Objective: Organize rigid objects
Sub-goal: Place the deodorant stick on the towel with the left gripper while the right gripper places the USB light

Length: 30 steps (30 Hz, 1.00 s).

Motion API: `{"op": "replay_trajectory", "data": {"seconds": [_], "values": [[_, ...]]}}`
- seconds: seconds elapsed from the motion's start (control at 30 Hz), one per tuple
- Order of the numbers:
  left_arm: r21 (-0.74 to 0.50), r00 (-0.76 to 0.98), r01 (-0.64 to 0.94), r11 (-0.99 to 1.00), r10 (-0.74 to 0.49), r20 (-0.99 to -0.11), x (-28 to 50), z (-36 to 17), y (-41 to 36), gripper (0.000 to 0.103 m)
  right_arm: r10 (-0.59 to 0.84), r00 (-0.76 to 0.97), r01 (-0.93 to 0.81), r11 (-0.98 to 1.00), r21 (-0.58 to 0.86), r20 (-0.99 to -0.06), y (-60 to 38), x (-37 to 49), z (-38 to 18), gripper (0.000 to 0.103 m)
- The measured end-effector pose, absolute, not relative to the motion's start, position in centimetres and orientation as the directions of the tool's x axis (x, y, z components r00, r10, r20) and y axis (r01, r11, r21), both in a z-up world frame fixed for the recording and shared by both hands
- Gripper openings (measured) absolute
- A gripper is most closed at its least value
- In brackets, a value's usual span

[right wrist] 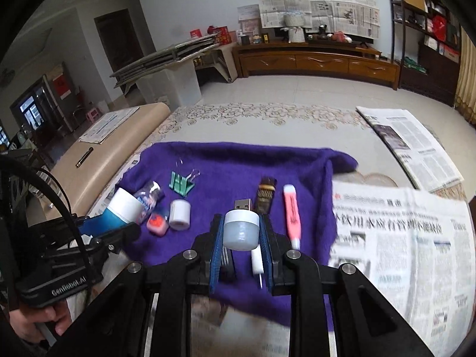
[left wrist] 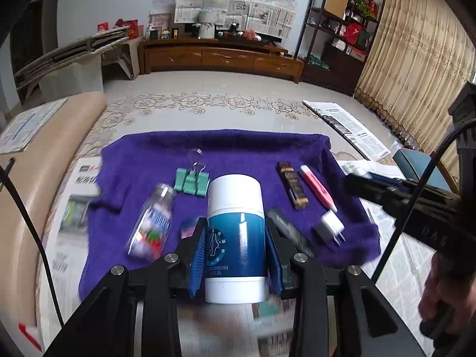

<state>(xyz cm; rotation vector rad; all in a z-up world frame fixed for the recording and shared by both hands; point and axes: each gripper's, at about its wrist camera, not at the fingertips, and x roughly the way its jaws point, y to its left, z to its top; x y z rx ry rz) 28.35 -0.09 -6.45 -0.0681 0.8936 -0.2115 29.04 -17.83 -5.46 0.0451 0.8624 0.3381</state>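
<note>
My left gripper (left wrist: 235, 238) is shut on a white and blue cylinder bottle (left wrist: 235, 232), held above the purple towel (left wrist: 238, 148); the bottle also shows in the right wrist view (right wrist: 119, 211). My right gripper (right wrist: 241, 235) is shut on a small frosted jar with a white lid (right wrist: 240, 229). On the towel lie a green binder clip (left wrist: 190, 181), a clear plastic bottle (left wrist: 153, 220), a brown bar (left wrist: 293, 184), a pink highlighter (left wrist: 316, 187), a white plug (left wrist: 330, 226), a white tape roll (right wrist: 180, 215), a pink eraser (right wrist: 157, 223) and a USB stick (right wrist: 242, 203).
Newspapers (right wrist: 401, 238) cover the table around the towel. A beige padded bench (right wrist: 113, 151) stands to the left with a pen (right wrist: 84, 157) on it. A wooden TV cabinet (left wrist: 220, 56) and shelves (left wrist: 342, 23) stand far back.
</note>
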Motion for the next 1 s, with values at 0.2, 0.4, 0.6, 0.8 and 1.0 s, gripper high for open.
{"op": "replay_trajectory", "data": {"seconds": [0.2, 0.4, 0.6, 0.8, 1.0], "values": [[-0.127, 0.592, 0.179, 0.976, -0.210, -0.778, 32.5, -7.4, -0.9, 0.034, 0.335, 0.543, -0.314, 0.931, 0.184, -0.770, -15.8, 33.5, -7.7, 0.024], [-0.106, 0.548, 0.215, 0.971, -0.210, -0.810, 35.5, -8.7, -1.6, 0.034, 0.302, 0.480, -0.350, 0.927, 0.137, -0.824, -14.0, 36.8, -10.0, 0.024], [-0.080, 0.481, 0.274, 0.958, -0.209, -0.851, 37.7, -9.5, -2.3, 0.034, 0.297, 0.435, -0.356, 0.924, 0.140, -0.850, -14.2, 38.6, -11.6, 0.024], [-0.064, 0.440, 0.319, 0.946, -0.208, -0.874, 38.5, -9.8, -2.4, 0.034, 0.296, 0.415, -0.388, 0.913, 0.127, -0.860, -13.6, 38.8, -12.3, 0.024], [-0.055, 0.422, 0.333, 0.941, -0.201, -0.884, 39.1, -10.1, -2.5, 0.034, 0.269, 0.395, -0.406, 0.909, 0.095, -0.879, -12.7, 39.6, -12.8, 0.024]]}}
